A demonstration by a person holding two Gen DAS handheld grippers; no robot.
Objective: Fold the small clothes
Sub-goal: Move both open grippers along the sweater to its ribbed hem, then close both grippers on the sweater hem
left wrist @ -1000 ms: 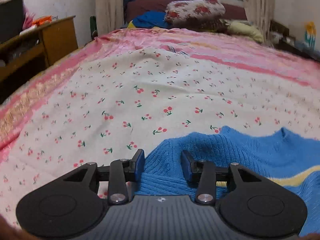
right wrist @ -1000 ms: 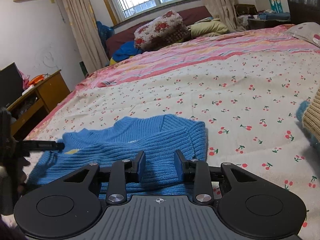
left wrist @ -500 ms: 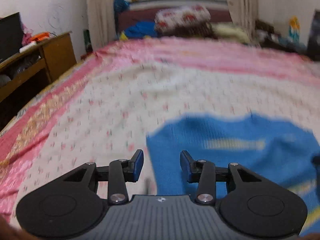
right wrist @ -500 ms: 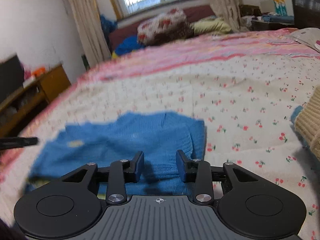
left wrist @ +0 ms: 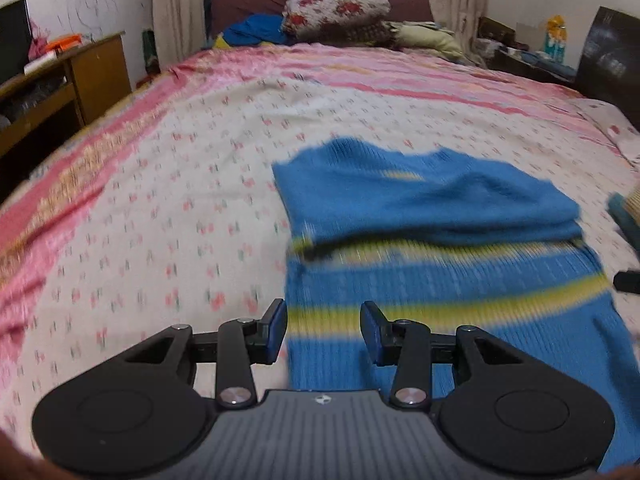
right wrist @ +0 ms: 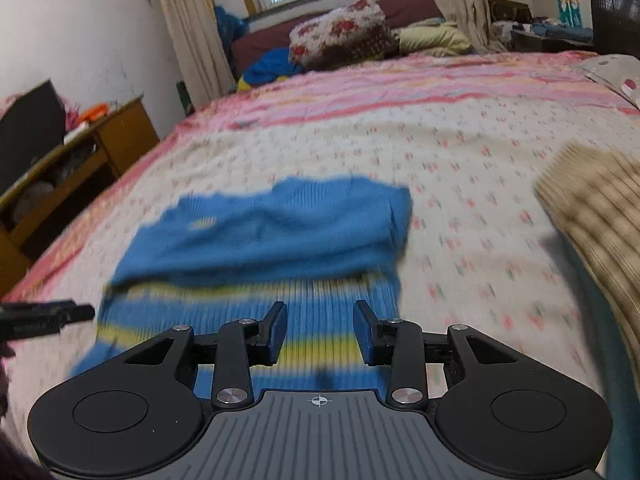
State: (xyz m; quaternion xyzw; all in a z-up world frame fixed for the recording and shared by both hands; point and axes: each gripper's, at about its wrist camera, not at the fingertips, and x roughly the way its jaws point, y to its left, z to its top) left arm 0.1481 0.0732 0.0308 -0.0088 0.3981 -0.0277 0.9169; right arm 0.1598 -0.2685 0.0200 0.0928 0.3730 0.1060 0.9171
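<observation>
— Knitwear on the bed: a ribbed blue sweater [left wrist: 432, 208] with yellow stripes lies flat on the cherry-print bedspread [left wrist: 168, 216], its top part folded down over the lower part so the upper layer makes a thick, soft-edged band.

— What's the fabric like up close?

— Chunky vertical ribs, a wavy knitted edge at the far side, and yellow bands crossing the lower panel. The pictures are smeared with motion, so finer detail is lost. The bedspread is thin cotton, cream with small red sprigs, bordered in pink and orange stripes.

— And the left gripper [left wrist: 324, 332]?

— Low over the sweater's near left edge, pointing up the bed. Its jaws stand wide apart with nothing between them; the left blue pad hangs over bare bedspread, the right one over the striped knit.

— The right gripper [right wrist: 320, 330]?

— Same posture, level and low, over the sweater's near right part. Jaws wide, gripping nothing, stripes visible through the gap. From its camera a black finger of the left gripper pokes in at the left, just beside the sweater's edge.

— Anything else nearby?

— A beige checked knit garment [right wrist: 592, 216] with a teal edge lies to the right, apart from the sweater. At the head of the bed sits a floral bundle [right wrist: 340, 32], and a wooden desk [left wrist: 80, 76] stands along the left wall.
</observation>
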